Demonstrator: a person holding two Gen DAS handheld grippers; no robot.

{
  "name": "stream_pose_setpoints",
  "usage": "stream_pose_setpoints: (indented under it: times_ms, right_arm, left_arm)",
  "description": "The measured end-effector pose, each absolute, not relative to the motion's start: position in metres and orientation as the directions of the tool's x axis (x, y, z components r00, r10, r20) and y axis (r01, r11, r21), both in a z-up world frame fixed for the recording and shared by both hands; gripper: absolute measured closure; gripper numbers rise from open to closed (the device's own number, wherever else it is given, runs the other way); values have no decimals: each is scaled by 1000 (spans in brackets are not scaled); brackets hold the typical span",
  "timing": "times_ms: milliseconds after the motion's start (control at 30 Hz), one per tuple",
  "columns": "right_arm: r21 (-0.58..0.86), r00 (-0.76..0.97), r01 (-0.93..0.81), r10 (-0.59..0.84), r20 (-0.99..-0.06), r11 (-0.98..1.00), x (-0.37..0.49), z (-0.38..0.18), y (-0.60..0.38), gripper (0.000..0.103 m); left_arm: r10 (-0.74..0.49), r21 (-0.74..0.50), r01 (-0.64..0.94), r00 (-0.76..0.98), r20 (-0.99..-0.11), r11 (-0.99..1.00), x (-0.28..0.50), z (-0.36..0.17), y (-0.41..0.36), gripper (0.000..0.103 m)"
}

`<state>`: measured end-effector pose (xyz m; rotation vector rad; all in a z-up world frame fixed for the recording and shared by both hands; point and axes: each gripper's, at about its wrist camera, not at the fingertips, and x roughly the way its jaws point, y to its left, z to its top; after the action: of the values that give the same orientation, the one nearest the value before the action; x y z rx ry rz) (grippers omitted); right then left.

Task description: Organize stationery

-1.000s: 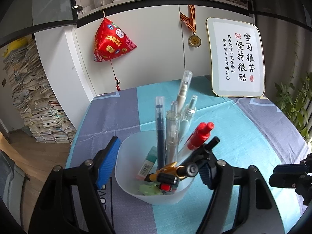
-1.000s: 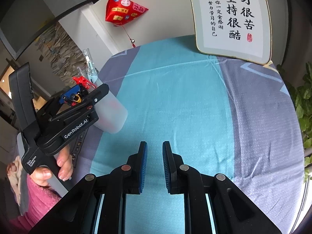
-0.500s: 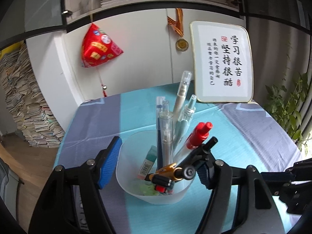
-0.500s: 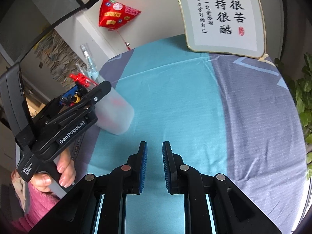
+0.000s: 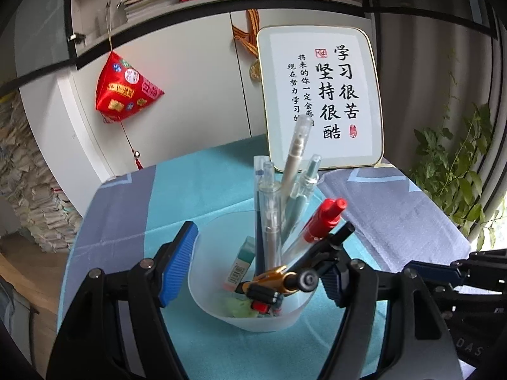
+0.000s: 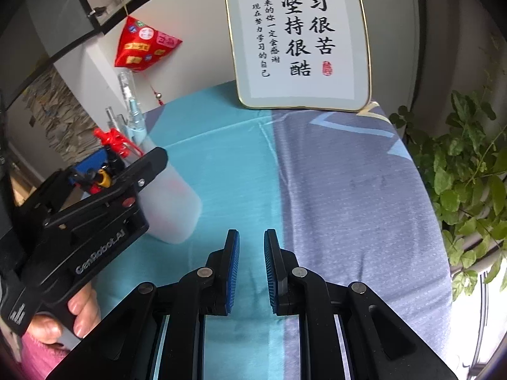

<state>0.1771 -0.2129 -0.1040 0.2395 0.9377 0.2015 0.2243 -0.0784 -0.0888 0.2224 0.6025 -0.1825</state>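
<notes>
A frosted white cup (image 5: 253, 310) holds several pens (image 5: 269, 215), a red-capped marker (image 5: 323, 221), an eraser (image 5: 240, 262) and a gold and black compass (image 5: 279, 281). My left gripper (image 5: 256, 262) is shut on the cup, one blue pad on each side of it. The cup also shows in the right wrist view (image 6: 171, 209), tilted, its base close to the cloth. My right gripper (image 6: 251, 259) is empty, its jaws a narrow gap apart, low over the cloth to the right of the cup.
The table has a teal and grey cloth (image 6: 317, 174). A framed calligraphy board (image 6: 298, 38) leans at the back edge. A red hanging ornament (image 5: 123, 91) is on the cabinet behind. A leafy plant (image 6: 469, 174) stands off the right edge.
My left gripper has carried the cup to the right, nearer the calligraphy board. My right gripper has also shifted right; its jaw gap is unchanged.
</notes>
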Motion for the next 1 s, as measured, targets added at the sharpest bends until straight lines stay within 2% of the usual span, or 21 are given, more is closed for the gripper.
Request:
stream_pose_setpoints:
  times_ms: [167,300,533,667,733,800,867,1000]
  right_arm:
    - [268,595,-69,256,-762,961,175,-99,-209,87]
    - [258,607,-77,251,-754,963,170,-92,-203,87]
    - [230,640,-72,222,-736,970,154,-74,-201,87]
    - [221,662,-59,204,-721,973,139,-60,-203,87]
    - [209,673,-62,195,-713,976,130,-52,-202,81]
    - [199,692,-64,187,-698,978,118,-42,-200,67]
    - [196,709,-70,187,-680,978,108,-34,-199,65]
    - [176,731,-91,186,-656,980,87,-15,-191,62]
  left_arm:
    - [-104,167,237,817,-567,957,220,-80,-79,30]
    - [-91,211,235,842,-531,949,210,-68,-81,13]
    - [-112,183,247,833,-541,952,191,-53,-74,13]
    - [-132,164,249,846,-516,955,169,-35,-67,13]
    - [-141,151,245,858,-493,958,154,-24,-61,12]
    - [-149,134,242,862,-484,961,140,-16,-54,9]
    - [-148,120,231,866,-478,966,125,-9,-47,1]
    - [-121,114,193,881,-457,975,94,2,-35,1]
